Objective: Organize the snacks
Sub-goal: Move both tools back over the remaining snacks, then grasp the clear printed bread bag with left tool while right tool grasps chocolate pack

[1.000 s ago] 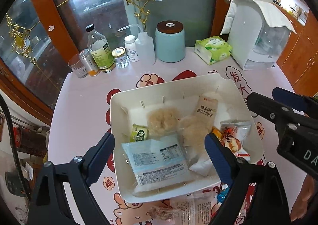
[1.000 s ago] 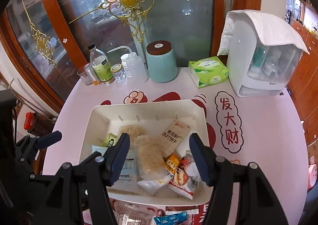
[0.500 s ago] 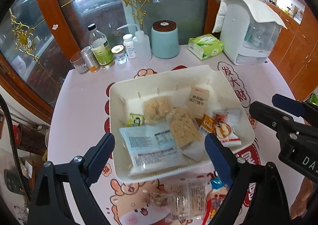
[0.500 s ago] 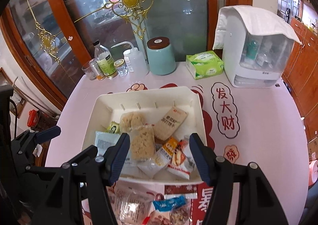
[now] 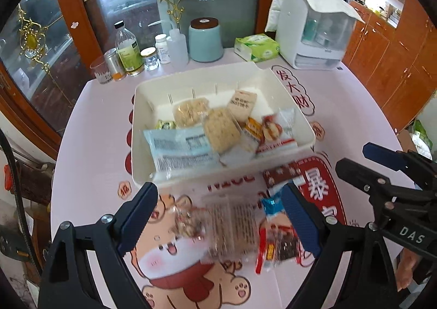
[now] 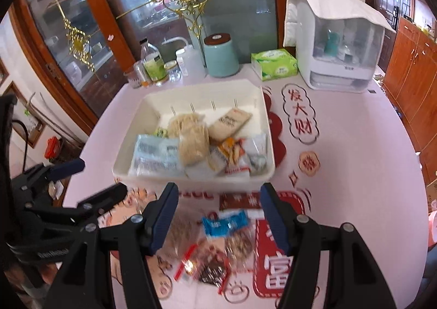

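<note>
A white tray (image 5: 191, 82) on the pink table holds several snack packs, among them a pale blue pack (image 5: 180, 149) and a rice cracker pack (image 5: 221, 130). The tray also shows in the right wrist view (image 6: 196, 93). Loose snacks lie in front of it: a clear cracker pack (image 5: 232, 223), a blue pack (image 6: 226, 223) and a dark pack (image 6: 213, 270). My left gripper (image 5: 218, 219) is open and empty above the loose snacks. My right gripper (image 6: 218, 216) is open and empty above them too.
At the table's back stand bottles and jars (image 5: 128, 49), a teal canister (image 5: 204, 40), a green tissue pack (image 5: 256, 47) and a white appliance (image 5: 314, 33). Glass cabinet doors are behind. Wooden cabinets (image 5: 396, 63) are to the right.
Both grippers have pulled back toward the table's near edge, away from the tray. The loose snacks in front of the tray have come into view. Both stay open.
</note>
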Available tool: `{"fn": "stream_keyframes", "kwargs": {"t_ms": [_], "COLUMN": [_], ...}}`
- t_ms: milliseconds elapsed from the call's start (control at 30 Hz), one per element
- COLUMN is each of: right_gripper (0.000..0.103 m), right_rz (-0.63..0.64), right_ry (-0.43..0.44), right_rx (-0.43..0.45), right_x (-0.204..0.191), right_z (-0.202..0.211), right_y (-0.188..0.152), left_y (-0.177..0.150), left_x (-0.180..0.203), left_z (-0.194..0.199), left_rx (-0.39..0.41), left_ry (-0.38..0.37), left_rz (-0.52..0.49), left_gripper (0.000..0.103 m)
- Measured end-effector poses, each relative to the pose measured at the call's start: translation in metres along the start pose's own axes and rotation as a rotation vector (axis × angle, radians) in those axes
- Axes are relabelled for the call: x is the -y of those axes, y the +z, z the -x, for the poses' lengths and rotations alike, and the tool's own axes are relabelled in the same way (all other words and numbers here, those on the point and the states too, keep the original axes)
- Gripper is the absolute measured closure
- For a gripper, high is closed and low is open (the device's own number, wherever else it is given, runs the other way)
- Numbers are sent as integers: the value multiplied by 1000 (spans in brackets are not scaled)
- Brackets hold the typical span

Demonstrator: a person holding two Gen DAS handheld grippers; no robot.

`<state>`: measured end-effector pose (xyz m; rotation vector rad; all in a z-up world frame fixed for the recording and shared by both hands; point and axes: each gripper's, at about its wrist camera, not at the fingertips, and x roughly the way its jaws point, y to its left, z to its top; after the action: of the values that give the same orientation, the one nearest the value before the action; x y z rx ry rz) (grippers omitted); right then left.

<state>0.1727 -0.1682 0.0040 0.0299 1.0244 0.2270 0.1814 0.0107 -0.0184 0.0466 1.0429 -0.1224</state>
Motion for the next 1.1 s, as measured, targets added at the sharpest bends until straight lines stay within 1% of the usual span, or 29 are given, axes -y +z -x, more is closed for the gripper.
{"fn": "stream_keyframes", "kwargs": {"t_ms": [133,233,367,567,700,867,1100], "right_gripper": [40,40,40,40,40,40,40], "right_rz": [11,19,13,-2,-30,-59,-97], "right_ry": [2,-1,1,-7,-3,6,45], "right_rx": [-30,-48,-86,-145,-187,-224,-266], "right_x": [3,5,8,11,16,19,17], "right_z": [-1,-3,-14,-35,-51,-66,-84], "right_y": [-29,-48,-71,-98,-113,-126,-139], "left_y": [-26,-45,-69,-88,-92,-88,-81], "left_x": [6,9,9,5,2,4,9], "left_z": [3,-1,-20,-59,-86,-118,-147], "left_rx": [-10,-32,-95,-180,-223,-259,-279], "left_ry": [-8,-14,-11,-19,-29,-23,-18], "left_rz": [-1,6,20,73,118,146,164], "left_gripper": [12,12,12,12,12,12,12]}}
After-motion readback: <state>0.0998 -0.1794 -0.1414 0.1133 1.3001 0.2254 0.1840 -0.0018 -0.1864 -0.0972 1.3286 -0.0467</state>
